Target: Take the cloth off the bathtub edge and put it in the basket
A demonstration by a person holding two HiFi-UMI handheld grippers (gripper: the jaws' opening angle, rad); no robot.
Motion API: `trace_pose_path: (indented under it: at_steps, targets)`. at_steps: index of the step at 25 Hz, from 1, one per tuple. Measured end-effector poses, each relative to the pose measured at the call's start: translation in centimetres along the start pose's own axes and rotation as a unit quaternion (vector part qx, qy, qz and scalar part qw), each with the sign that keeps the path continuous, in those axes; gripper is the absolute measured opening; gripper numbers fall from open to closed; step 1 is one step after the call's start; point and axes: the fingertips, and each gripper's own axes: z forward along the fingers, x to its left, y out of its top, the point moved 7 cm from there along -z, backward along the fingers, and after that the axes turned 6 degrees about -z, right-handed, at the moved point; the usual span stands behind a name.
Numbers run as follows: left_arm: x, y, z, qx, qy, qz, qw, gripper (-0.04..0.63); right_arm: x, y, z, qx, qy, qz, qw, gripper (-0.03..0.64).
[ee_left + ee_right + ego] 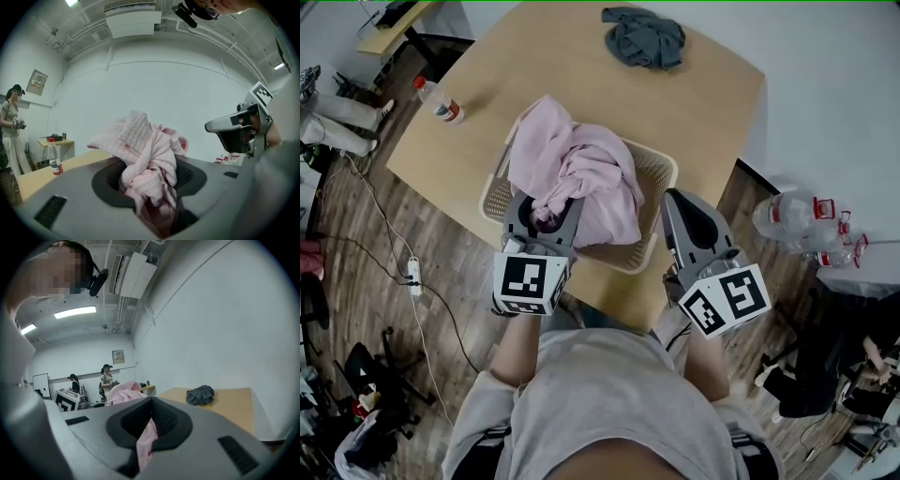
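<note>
Nearest you, both tools are at the near edge of the wooden table (pixel 703 103), marker cubes facing up. Your left gripper (pixel 542 214) is clamped on a thick bunch of the pink cloth (pixel 581 169). Its own view shows the folds wadded between the jaws and spilling up and over them. Your right gripper (pixel 680 202) is just to the right, by the near right rim of the basket (pixel 661 176). Its jaws are nearly together, pinching a thin strip of the same cloth.

Just beyond the tongs, the cloth is heaped in the beige mesh basket, filling most of it and draping over the far left rim. You can't tell from these views whether the heap rests on the basket bottom or hangs from your grips.

Farther out on the table, a water bottle (pixel 441 101) with a red cap lies near the left edge. A crumpled grey cloth (pixel 645 37) lies at the far side, well apart from the basket.

Off the table, clear plastic bottles (pixel 792 217) stand on the floor to the right, and a power strip (pixel 413 274) lies on the floor to the left. Two people (pixel 107 380) stand by the far wall.
</note>
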Motion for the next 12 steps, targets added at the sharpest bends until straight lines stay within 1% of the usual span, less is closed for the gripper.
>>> trace_pose_path:
  at_steps: [7, 12]
  targets:
    - [0.1, -2.7, 2.5, 0.053, -0.004, 0.001, 0.9986, 0.221, -0.9, -1.0, 0.0, 0.014, -0.008, 0.009, 1.0, 0.006]
    - [0.4, -3.3, 3.8, 0.098, -0.018, -0.018, 0.9948, 0.22, -1.6, -1.4, 0.2, 0.016, -0.014, 0.016, 1.0, 0.006]
